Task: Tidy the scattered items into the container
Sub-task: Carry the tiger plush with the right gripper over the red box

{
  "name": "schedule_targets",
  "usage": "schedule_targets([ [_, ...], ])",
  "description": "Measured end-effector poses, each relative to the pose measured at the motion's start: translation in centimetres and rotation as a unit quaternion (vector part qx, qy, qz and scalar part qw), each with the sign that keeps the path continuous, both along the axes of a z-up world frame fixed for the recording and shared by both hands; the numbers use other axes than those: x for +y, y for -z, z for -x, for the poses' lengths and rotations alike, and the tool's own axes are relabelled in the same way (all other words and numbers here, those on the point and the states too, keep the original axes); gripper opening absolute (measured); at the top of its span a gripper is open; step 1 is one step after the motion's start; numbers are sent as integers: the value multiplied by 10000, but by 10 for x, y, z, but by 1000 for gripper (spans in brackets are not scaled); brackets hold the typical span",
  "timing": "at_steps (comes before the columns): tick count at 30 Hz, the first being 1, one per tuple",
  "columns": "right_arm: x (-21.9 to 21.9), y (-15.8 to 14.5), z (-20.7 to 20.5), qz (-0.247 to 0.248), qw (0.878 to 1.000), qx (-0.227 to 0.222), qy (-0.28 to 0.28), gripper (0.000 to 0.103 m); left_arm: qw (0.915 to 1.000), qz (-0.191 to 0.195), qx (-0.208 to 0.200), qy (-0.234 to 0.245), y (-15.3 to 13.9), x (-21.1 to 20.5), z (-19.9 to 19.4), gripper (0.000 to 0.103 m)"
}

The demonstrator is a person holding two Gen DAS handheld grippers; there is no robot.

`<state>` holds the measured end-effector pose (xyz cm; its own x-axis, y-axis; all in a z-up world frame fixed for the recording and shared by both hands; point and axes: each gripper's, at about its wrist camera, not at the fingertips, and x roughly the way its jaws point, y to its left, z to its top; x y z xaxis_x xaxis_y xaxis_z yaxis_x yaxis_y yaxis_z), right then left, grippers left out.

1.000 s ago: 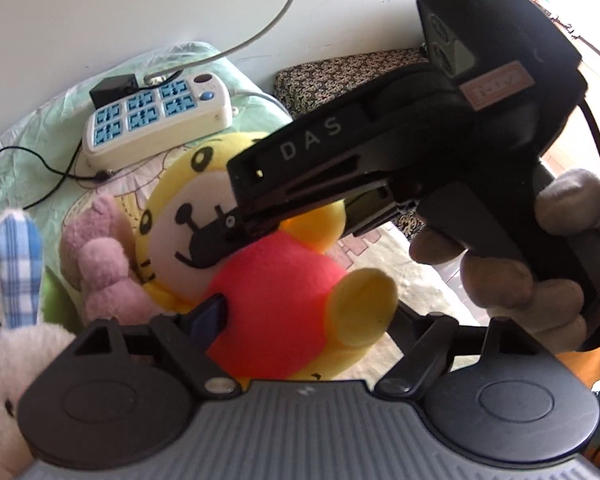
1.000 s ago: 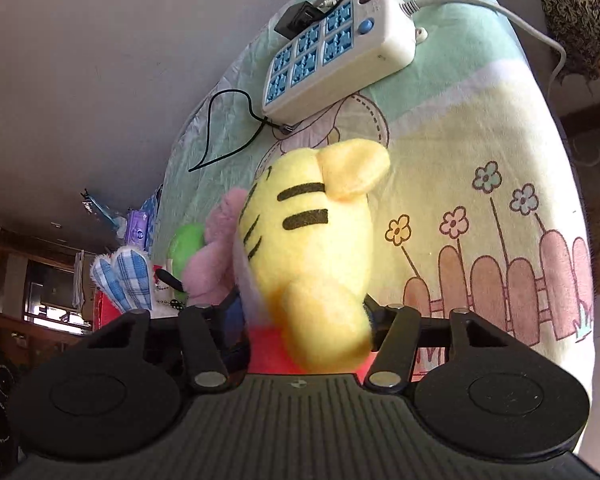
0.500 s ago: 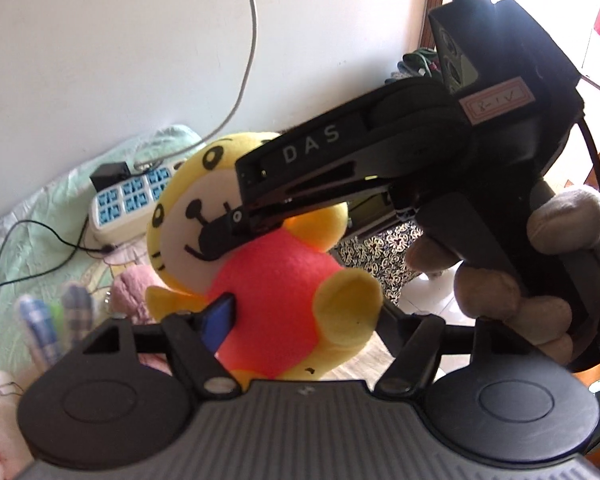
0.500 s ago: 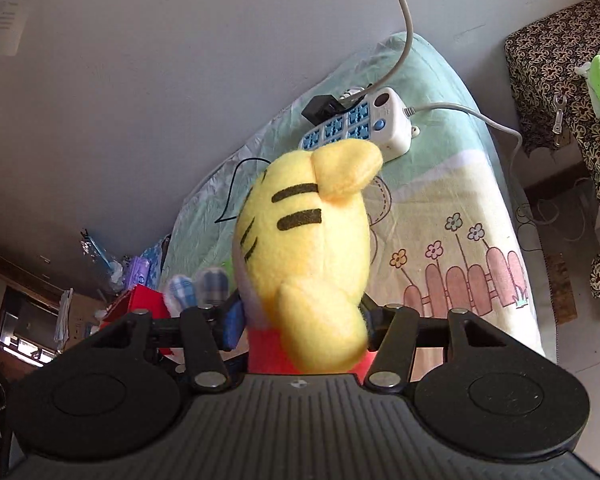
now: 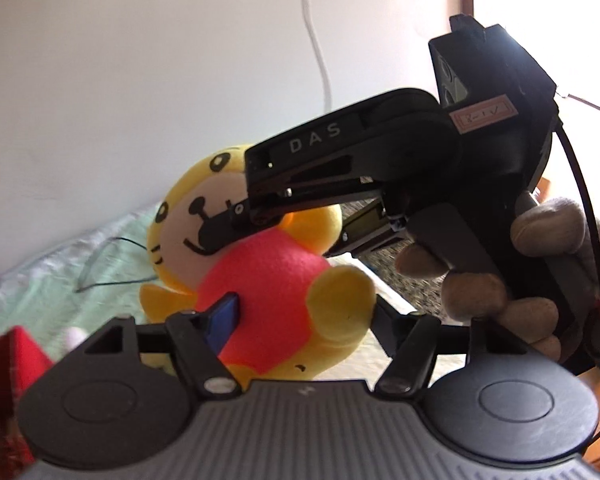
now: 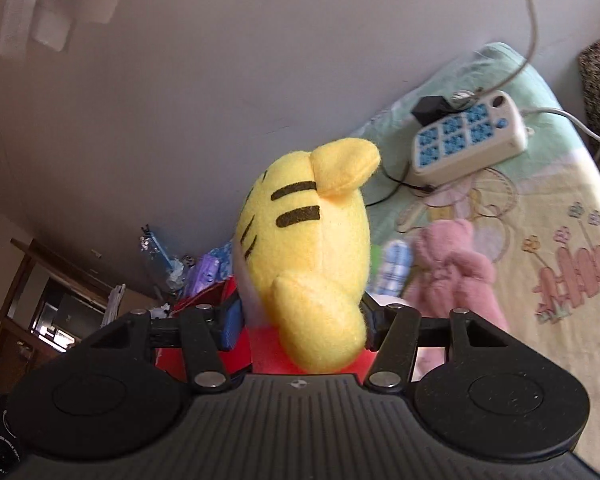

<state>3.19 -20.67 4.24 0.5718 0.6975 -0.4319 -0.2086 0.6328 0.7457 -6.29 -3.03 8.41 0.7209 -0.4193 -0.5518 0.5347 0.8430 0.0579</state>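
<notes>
Two hand-held grippers hold one tiger toy (image 5: 260, 276). From the left hand-held gripper (image 5: 296, 312), its closing jaws squeeze the red belly at mid-frame. From the right hand-held gripper (image 6: 300, 320), clenched on the toy's back, a red container (image 6: 204, 304) sits lower left.

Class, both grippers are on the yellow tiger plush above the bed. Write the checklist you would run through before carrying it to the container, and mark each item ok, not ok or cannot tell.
1. Right gripper grips the tiger plush: ok, pads press its sides.
2. Left gripper secure on the plush's red belly: cannot tell; its jaws are closing, blue pad at the fabric.
3. Plush clear of the bedsheet: ok, it hangs in the air.
4. Pink plush out of the way: ok, it lies apart on the sheet.
5. Power strip cables free of the plush: ok.
6. Red container open and reachable: cannot tell, only a corner shows.
</notes>
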Motion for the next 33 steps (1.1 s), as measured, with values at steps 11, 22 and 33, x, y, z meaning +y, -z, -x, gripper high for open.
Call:
schedule_targets([
  [11, 225, -39, -32, 594, 9960, -167, -640, 58, 9962, 493, 298, -655, -9, 205, -27, 69],
  [22, 345, -13, -46, 2932, 9549, 318, -355, 57, 9828, 1028, 1482, -387, 50, 288, -69, 63],
  [33, 371, 1, -52, 3748, 9220, 857, -455, 57, 9771, 1229, 1736, 49, 64, 309, -76, 62],
])
